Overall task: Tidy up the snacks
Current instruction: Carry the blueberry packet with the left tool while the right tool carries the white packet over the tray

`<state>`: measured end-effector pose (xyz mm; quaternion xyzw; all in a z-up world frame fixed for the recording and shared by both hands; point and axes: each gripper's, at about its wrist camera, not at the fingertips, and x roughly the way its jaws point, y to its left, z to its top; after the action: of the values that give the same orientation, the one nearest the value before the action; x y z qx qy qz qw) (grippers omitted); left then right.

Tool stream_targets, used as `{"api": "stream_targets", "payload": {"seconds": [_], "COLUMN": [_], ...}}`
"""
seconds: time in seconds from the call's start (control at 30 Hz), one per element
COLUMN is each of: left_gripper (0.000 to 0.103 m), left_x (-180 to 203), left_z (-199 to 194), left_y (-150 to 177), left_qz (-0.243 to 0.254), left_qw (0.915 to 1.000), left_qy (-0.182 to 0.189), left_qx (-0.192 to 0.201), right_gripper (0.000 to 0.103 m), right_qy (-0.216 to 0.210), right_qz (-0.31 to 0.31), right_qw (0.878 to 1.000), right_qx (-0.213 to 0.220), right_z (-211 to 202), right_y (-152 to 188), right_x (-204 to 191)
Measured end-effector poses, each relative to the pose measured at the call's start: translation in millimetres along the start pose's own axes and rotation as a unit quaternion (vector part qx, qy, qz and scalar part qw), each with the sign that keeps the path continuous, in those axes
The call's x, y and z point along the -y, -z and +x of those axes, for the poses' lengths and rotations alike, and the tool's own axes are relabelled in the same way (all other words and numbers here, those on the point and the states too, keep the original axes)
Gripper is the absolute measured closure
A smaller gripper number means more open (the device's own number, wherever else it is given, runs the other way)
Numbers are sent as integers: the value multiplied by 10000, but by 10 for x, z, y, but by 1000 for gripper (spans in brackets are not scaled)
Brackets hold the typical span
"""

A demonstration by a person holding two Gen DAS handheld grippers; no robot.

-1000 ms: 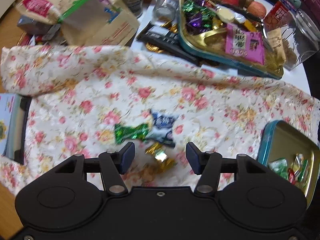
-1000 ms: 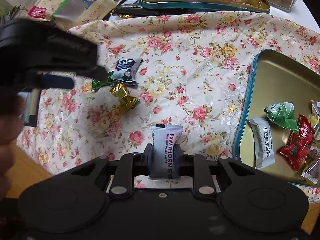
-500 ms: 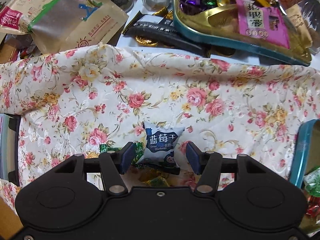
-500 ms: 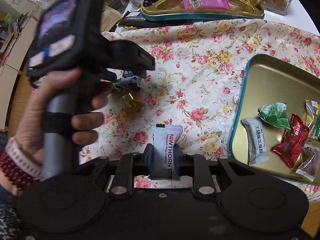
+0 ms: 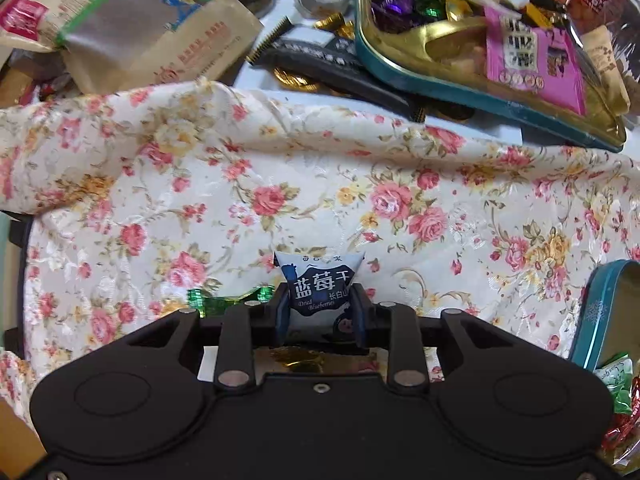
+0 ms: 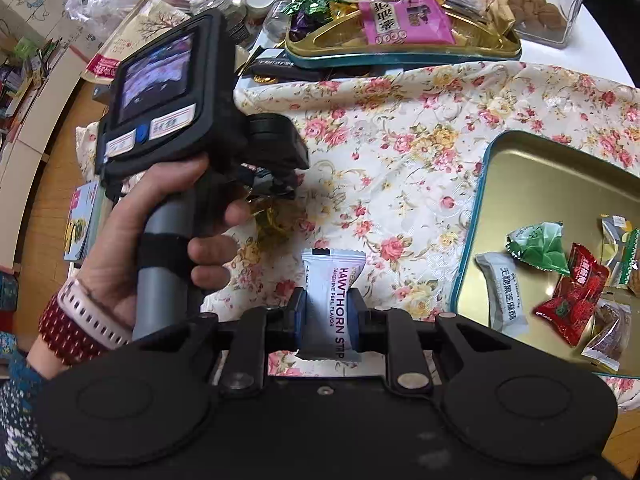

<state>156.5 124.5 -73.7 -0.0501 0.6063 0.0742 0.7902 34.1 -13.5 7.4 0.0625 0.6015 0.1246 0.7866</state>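
The left gripper [image 5: 320, 312] has just been closing – its jaws, wide a moment ago, now pinch the dried blueberry packet [image 5: 320, 286] on the floral cloth [image 5: 360, 184]. The right gripper [image 6: 329, 314] keeps clamping the hawthorn strip packet [image 6: 334, 296], held above the cloth beside the gold tin tray [image 6: 532, 184] – unchanged.

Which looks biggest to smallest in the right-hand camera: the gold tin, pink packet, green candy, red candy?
1. Gold tin
2. Pink packet, though it lies farther back
3. Green candy and red candy: too alike to rank.
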Motion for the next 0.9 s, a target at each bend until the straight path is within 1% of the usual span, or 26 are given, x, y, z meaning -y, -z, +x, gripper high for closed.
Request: {"api": "stream_targets", "payload": {"seconds": [0.07, 0.17, 0.23, 0.27, 0.33, 0.47, 0.57, 0.67, 0.77, 0.9], "left_gripper": [64, 64, 64, 64, 64, 64, 64, 64, 64, 64], "left_x": [-64, -141, -149, -134, -124, 46, 253, 490, 785, 1179], "left_z": [-190, -495, -725, -811, -974, -1211, -1326, -1396, -1449, -1516], "left_y": [-3, -21, -17, -28, 3, 74, 151, 231, 329, 500], "left_qz": [-151, -364, -386, -352, -313, -22, 318, 589, 929, 1454], "left_qw": [9998, 9990, 9985, 9985, 9981, 9974, 9958, 9933, 9886, 9803], "left_qy": [62, 133, 210, 197, 300, 427, 495, 754, 1057, 1228], "left_qx": [131, 224, 336, 363, 435, 585, 698, 654, 538, 532], "right_gripper": [80, 80, 80, 80, 80, 80, 80, 80, 80, 80], "right_qy": [-17, -89, -73, -39, 83, 306, 449, 642, 824, 1041], "right_qz": [71, 258, 371, 421, 564, 1025, 1408, 1811, 2220, 2687], "right_qw": [10000, 9996, 9991, 9988, 9977, 9929, 9872, 9789, 9686, 9540], "right_qx": [8, 73, 183, 247, 360, 510, 594, 690, 758, 823], "right_z": [-19, -77, -130, -156, -206, -290, -368, -448, -524, -645], "right_y": [-37, -119, -171, -197, -247, -331, -367, -381, -375, -313], "right_x": [13, 62, 108, 136, 221, 490, 755, 1045, 1379, 1817]}}
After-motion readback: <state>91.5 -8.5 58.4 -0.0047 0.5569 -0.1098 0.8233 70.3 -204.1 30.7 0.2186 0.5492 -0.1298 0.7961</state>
